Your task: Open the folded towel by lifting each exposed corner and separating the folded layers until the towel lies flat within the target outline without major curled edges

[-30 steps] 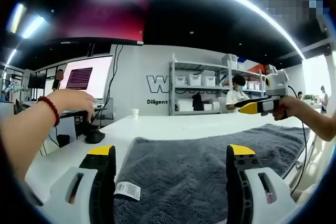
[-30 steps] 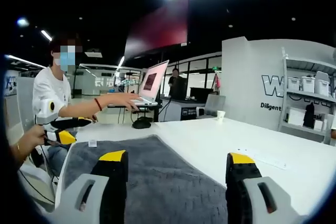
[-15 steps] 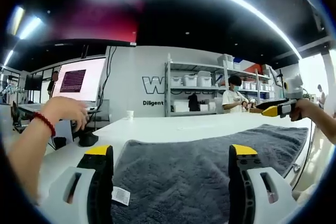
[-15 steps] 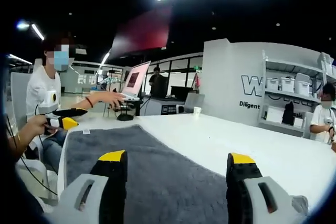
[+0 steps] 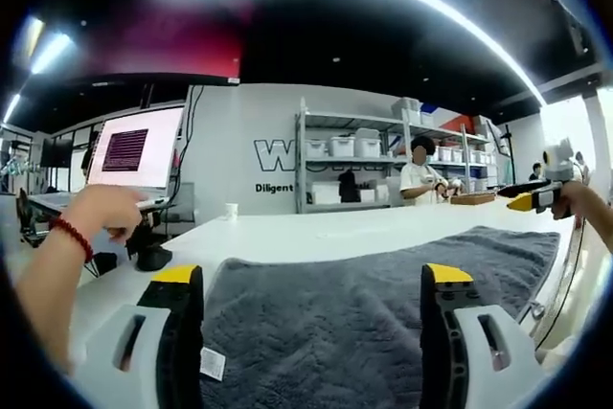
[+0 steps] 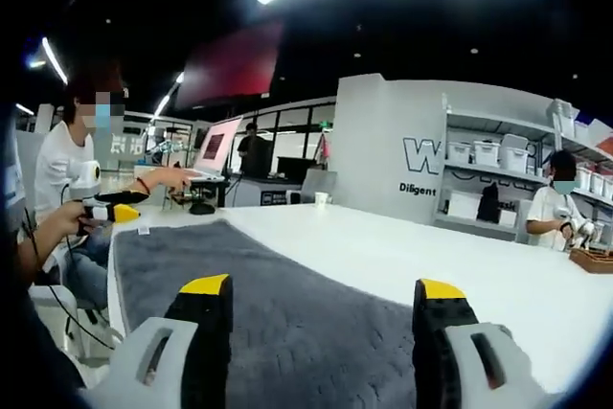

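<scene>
My left gripper [image 5: 311, 332] hangs over the near edge of the grey towel [image 5: 383, 294], jaws spread wide and holding nothing. My right gripper [image 6: 321, 332] does the same at the other end, jaws wide apart above the pile. The towel lies spread on the white table [image 6: 460, 275], a small white tag [image 5: 213, 364] at its edge. It looks flat, though the far hem is hard to judge.
</scene>
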A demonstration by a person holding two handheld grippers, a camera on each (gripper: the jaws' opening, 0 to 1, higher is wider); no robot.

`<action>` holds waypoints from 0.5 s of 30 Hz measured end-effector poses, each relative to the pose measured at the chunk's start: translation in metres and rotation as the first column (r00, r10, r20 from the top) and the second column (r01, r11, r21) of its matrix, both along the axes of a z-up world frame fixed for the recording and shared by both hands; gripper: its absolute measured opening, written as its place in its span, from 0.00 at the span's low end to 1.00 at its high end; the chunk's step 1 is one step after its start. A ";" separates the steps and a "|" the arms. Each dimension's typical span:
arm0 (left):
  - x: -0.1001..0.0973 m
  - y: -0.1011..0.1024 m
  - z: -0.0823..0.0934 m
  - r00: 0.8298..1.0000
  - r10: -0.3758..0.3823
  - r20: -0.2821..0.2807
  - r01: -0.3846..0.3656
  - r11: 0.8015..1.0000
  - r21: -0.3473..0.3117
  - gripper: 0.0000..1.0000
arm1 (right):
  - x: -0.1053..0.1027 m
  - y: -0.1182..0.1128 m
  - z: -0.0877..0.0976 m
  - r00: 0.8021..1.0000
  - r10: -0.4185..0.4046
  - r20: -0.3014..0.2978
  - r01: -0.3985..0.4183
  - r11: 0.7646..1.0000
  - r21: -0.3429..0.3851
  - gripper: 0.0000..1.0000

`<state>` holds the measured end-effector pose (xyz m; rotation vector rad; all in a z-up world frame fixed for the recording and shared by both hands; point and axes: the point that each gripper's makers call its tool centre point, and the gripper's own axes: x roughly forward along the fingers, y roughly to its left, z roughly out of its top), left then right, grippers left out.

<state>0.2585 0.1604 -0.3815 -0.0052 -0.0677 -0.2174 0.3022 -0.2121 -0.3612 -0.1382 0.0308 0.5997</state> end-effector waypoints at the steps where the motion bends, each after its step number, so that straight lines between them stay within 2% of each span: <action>1: 0.000 -0.001 0.000 1.000 -0.002 -0.001 0.002 1.000 0.002 0.92 | -0.002 -0.002 0.000 1.000 -0.003 0.001 0.003 1.000 0.001 0.76; 5: -0.006 -0.004 0.001 1.000 -0.010 -0.002 0.010 1.000 0.004 0.92 | -0.019 -0.024 -0.006 0.999 -0.048 0.003 0.048 0.999 -0.019 0.76; 6: -0.008 -0.004 0.002 1.000 -0.009 -0.001 0.009 1.000 0.004 0.92 | -0.028 -0.033 -0.010 0.998 -0.059 -0.009 0.059 0.998 -0.006 0.76; 8: -0.011 -0.004 0.004 1.000 -0.010 0.003 0.010 1.000 -0.006 0.92 | -0.048 -0.057 -0.020 0.992 -0.124 -0.015 0.123 0.992 -0.030 0.76; 15: -0.017 -0.004 0.005 1.000 -0.008 0.000 0.008 1.000 0.002 0.93 | -0.073 -0.080 -0.028 0.983 -0.179 -0.031 0.179 0.984 -0.005 0.76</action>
